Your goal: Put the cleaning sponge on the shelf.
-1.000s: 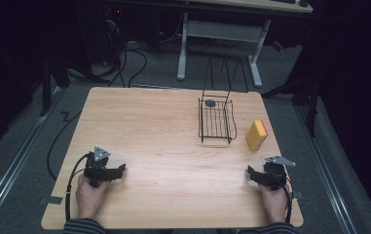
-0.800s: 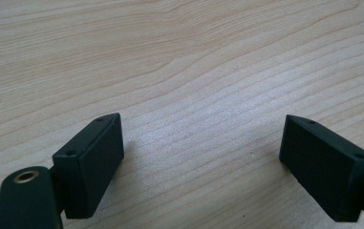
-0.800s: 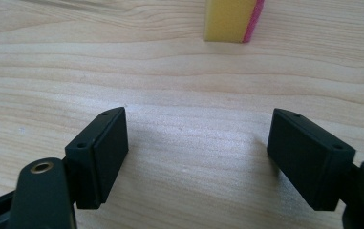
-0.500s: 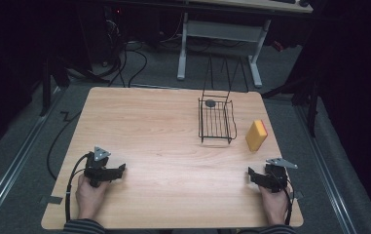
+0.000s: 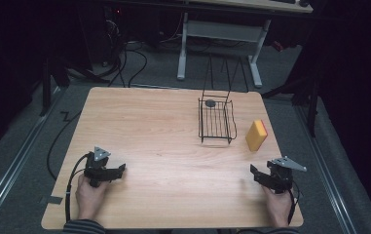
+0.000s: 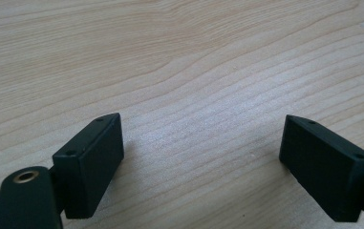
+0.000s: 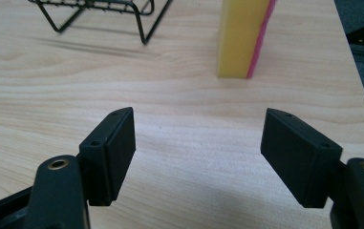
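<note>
Nothing appears to have moved since the earlier frame: both grippers rest where they were, near the front edge of the wooden desk. The left gripper sits at the front left, its jaws spread wide with bare wood between them. The right gripper sits at the front right, jaws likewise wide apart and holding nothing.

A yellow sponge with a pink backing stands upright on its narrow edge, near the right gripper and ahead of it, just beside a black wire basket. A small dark round object lies at the basket's far end (too small to identify with confidence).

The sponge is probably light, soft and easily squashed, and it may tip over if nudged. Its two broad faces look like the best place to grip, with gentle pressure.

Each hand, the left hand and the right hand, wraps its gripper from behind, forearms entering from the bottom, jaws pointing across the desk.
</note>
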Available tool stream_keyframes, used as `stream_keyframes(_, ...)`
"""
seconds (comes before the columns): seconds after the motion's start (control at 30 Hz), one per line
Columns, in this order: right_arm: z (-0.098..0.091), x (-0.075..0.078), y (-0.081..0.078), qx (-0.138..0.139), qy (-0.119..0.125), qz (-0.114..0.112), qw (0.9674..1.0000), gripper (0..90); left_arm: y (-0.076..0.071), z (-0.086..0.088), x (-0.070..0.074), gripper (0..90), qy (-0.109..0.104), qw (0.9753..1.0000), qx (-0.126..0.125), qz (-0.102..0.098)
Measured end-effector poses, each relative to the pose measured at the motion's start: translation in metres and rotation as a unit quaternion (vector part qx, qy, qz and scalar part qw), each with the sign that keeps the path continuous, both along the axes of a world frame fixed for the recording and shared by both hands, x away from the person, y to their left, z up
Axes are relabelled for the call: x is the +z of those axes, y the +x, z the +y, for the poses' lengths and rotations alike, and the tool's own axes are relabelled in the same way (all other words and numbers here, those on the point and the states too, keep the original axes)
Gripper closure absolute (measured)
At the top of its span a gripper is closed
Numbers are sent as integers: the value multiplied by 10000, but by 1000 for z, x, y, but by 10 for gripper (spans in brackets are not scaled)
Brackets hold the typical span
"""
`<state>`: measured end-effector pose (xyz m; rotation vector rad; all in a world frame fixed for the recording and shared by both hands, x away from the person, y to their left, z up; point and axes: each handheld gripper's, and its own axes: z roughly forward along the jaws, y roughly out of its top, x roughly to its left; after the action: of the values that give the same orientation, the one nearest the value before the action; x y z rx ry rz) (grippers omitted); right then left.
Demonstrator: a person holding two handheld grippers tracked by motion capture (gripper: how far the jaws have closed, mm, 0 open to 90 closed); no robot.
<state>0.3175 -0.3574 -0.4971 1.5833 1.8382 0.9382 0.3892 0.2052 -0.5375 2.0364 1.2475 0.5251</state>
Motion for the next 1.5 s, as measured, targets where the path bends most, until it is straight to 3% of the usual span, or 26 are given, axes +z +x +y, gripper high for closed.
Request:
stream_keyframes(0.47, 7, 34, 6, 90, -67, -345, 9993, 292, 0, 0, 0, 157, -3, 10000, -6, 6)
stream_keyframes(0.9, 1, 57, 29, -99, -95, -626, 9979, 297, 0, 0, 0, 157, -5, 10000, -6, 5)
stream_keyframes(1.5, -5, 56, 62, -271, -121, -579, 9979, 302, 0, 0, 0, 158, -14, 10000, -4, -1)
